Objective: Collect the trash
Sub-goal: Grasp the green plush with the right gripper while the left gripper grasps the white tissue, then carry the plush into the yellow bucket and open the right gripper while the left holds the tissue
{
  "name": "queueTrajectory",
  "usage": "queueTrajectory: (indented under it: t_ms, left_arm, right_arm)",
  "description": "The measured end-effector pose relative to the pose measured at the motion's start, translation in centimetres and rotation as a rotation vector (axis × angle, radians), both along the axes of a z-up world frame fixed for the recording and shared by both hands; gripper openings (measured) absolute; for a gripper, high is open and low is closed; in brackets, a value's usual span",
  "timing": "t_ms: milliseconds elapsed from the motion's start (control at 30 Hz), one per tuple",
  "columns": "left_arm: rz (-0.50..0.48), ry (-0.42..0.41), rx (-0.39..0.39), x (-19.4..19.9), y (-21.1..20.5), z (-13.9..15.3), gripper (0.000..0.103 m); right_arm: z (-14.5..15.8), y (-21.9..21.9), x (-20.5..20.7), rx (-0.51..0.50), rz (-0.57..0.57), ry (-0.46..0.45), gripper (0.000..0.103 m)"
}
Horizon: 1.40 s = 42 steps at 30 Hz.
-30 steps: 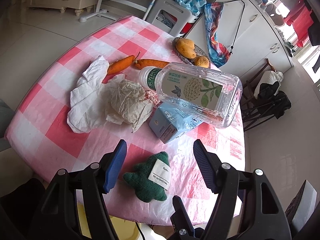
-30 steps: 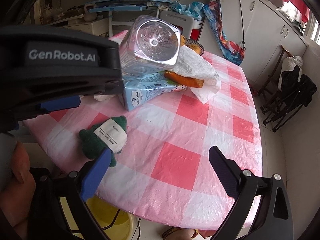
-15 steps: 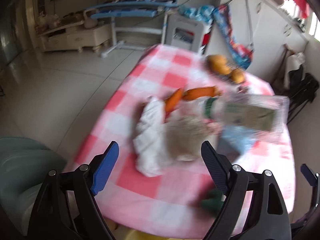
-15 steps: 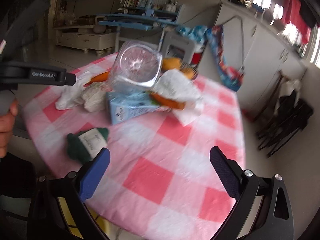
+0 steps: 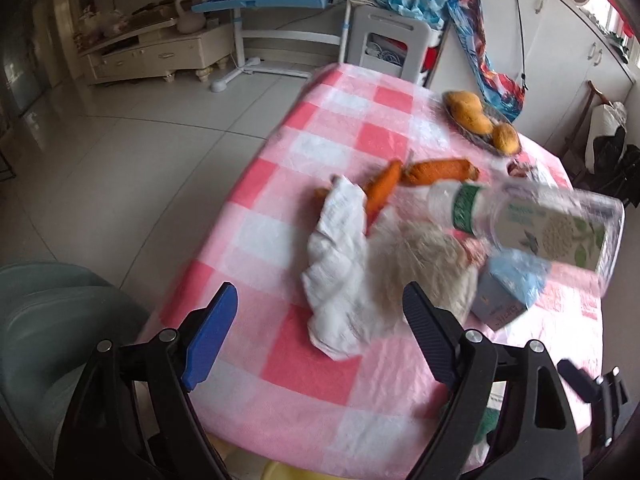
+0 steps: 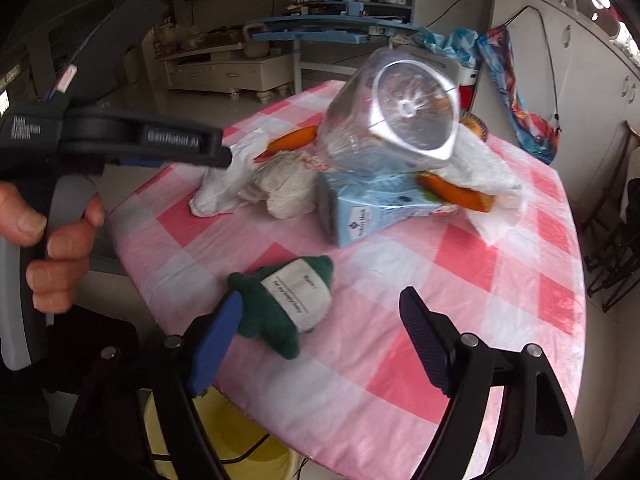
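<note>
Trash lies in a pile on the pink checked table (image 5: pixel 304 376): a white crumpled tissue (image 5: pixel 340 264), a beige paper wad (image 5: pixel 424 268), a clear plastic bottle (image 5: pixel 548 228) resting on a blue carton (image 5: pixel 512 284). In the right wrist view the bottle (image 6: pixel 400 120), carton (image 6: pixel 368 208) and a green sponge with a white label (image 6: pixel 292 304) show. My left gripper (image 5: pixel 320 336) is open and empty, just short of the tissue; it also shows in the right wrist view (image 6: pixel 120 140). My right gripper (image 6: pixel 324 340) is open and empty, beside the sponge.
Carrots (image 5: pixel 436 170) and a dish of fruit (image 5: pixel 476 116) lie further back. A yellow bin (image 6: pixel 224 448) stands under the table's near edge. A white chair (image 5: pixel 392 48) and cabinets stand behind the table. A teal seat (image 5: pixel 40 320) is at the left.
My left gripper has swung left, from over the sponge and carton to in front of the tissue. My right gripper has backed off slightly and now frames the sponge.
</note>
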<state>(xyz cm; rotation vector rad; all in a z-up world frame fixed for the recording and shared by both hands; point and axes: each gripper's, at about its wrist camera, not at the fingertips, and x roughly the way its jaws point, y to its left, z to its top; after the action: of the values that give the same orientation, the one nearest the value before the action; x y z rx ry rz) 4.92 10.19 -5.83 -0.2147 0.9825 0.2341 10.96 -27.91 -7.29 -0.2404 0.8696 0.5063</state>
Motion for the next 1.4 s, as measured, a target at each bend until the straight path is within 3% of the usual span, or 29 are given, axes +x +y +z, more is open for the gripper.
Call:
queueTrajectory:
  t_ms: [133, 367, 600, 667, 700, 733, 800, 900, 1133, 1400]
  left_arm:
    - [0.049, -0.007, 0.015, 0.9, 2.9, 0.7, 0.081]
    - [-0.069, 0.086, 0.078, 3.4, 2.4, -0.8, 0.082]
    - [-0.132, 0.155, 0.137, 5.0, -0.4, -3.3, 0.082]
    - [-0.139, 0.152, 0.119, 5.1, -0.6, -3.6, 0.071]
    - [-0.147, 0.148, 0.106, 5.1, -0.7, -3.6, 0.057]
    - [-0.172, 0.136, 0.079, 5.0, -0.9, -3.4, 0.036]
    - [-0.186, 0.134, 0.064, 4.9, -1.2, -3.1, 0.015]
    - [-0.167, 0.077, -0.009, 4.2, -0.6, -1.4, 0.01]
    - [-0.124, -0.145, -0.045, 1.2, 0.5, 3.8, 0.009]
    - [-0.175, -0.144, -0.059, 0.3, -1.1, 4.2, 0.009]
  right_arm:
    - [-0.4, 0.7, 0.4, 0.0, 0.012, 0.014, 0.077]
    - [-1.2, 1.1, 0.9, -0.012, 0.034, 0.045, 0.076]
    - [-2.0, 0.5, 1.5, -0.004, 0.037, 0.102, 0.049]
    - [-2.0, 0.3, 1.5, 0.002, 0.04, 0.105, 0.047]
    - [-1.9, 0.2, 1.4, 0.004, 0.042, 0.101, 0.045]
    - [-1.7, 0.1, 1.3, 0.009, 0.043, 0.097, 0.044]
    - [-1.2, -0.2, 1.0, 0.019, 0.04, 0.081, 0.044]
    - [-0.7, -0.9, 1.0, 0.036, 0.029, 0.064, 0.043]
    - [-0.1, -1.6, -0.3, 0.067, 0.021, 0.034, 0.043]
    - [1.1, -0.4, -1.8, 0.089, 0.106, 0.012, 0.044]
